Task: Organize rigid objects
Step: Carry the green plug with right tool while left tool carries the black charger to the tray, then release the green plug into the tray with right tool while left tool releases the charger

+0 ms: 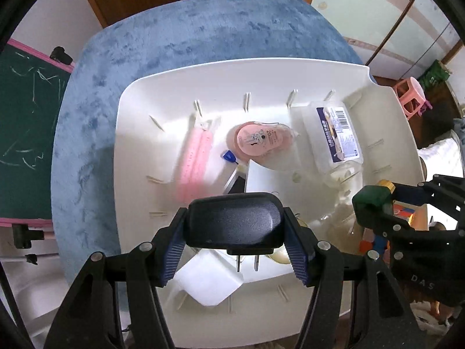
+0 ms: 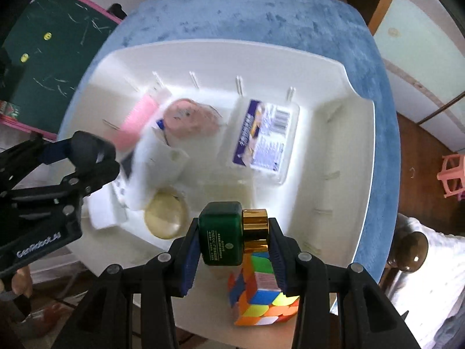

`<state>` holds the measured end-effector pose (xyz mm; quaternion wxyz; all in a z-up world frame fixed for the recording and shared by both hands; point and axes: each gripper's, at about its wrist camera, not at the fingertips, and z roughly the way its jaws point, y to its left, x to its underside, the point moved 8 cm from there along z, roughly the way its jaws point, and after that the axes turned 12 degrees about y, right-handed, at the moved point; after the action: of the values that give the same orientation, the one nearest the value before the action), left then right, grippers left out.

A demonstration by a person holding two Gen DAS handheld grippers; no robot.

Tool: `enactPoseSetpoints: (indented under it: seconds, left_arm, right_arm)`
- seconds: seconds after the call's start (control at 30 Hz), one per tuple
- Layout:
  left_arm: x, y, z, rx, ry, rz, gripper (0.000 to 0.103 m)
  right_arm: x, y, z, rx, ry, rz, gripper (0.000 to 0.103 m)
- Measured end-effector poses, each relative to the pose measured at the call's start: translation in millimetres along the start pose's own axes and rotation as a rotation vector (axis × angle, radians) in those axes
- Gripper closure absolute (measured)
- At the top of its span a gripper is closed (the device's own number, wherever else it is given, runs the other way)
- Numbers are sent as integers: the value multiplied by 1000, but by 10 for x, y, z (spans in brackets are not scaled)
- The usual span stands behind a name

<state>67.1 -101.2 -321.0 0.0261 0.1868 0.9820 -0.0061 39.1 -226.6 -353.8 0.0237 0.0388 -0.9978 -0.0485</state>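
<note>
White bin (image 2: 343, 133) right half lay bare (room to descend); left half crowded: clear box (image 2: 261, 136), pink comb (image 2: 136, 122), round lid (image 2: 165, 215).

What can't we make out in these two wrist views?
- Left wrist: the white box is half hidden behind the black plug adapter in the left gripper.
- Left wrist: the puzzle cube is mostly covered by the right gripper.
- Right wrist: the pink ruler and the items beside it are motion-blurred, print unreadable.
- Right wrist: the green bottle hides the bin floor beneath.
</note>
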Motion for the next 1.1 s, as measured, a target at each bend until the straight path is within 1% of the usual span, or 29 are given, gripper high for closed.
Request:
enactPoseSetpoints:
  seconds: [0.1, 0.2, 0.23, 0.27, 0.33, 0.37, 0.47, 0.6, 0.63, 0.8, 0.83, 0.9, 0.93, 1.0, 1.1]
  left_arm:
    - [0, 9, 45, -14, -7, -11, 37]
    - [22, 22, 62, -7, -4, -21, 37]
    - [32, 27, 58, -1, -5, -24, 37]
    - [44, 25, 54, 8, -4, -25, 36]
    - [69, 29, 6, 13, -15, -34, 31]
    - [76, 25, -28, 10, -24, -36, 28]
    - [92, 7, -176, 14, -55, -37, 27]
    - [111, 0, -489, 5, -119, -52, 27]
    - [125, -6, -624, 0, -147, -59, 27]
    - [190, -11, -1183, 5, -260, -96, 27]
    - [209, -12, -1304, 1, -283, -105, 27]
    - [244, -15, -1487, 1, -318, -120, 27]
    - [271, -23, -1586, 7, -334, -129, 27]
    - [308, -27, -1714, 15, -351, -142, 27]
    - [375, -38, -1867, -5, -371, -160, 27]
  right_arm:
    - [21, -7, 64, 15, -5, -2, 59]
    - [41, -3, 43, 31, -12, 2, 57]
    - [52, 10, 34, 32, -17, -2, 53]
    - [62, 22, 11, 33, -27, -5, 45]
    - [70, 31, -51, 45, -54, -8, 38]
    - [83, 34, -99, 55, -71, -9, 38]
    - [114, 69, -258, 63, -114, -19, 38]
    - [166, 88, -585, 57, -191, -15, 38]
    - [188, 101, -719, 53, -226, -18, 38]
    - [269, 131, -1237, 30, -337, 3, 37]
    - [280, 134, -1345, 18, -358, 14, 36]
    - [296, 137, -1551, -15, -400, 35, 30]
    - [319, 142, -1642, -20, -421, 45, 28]
    - [362, 152, -1794, -23, -454, 48, 27]
    - [417, 172, -1942, -37, -473, 48, 27]
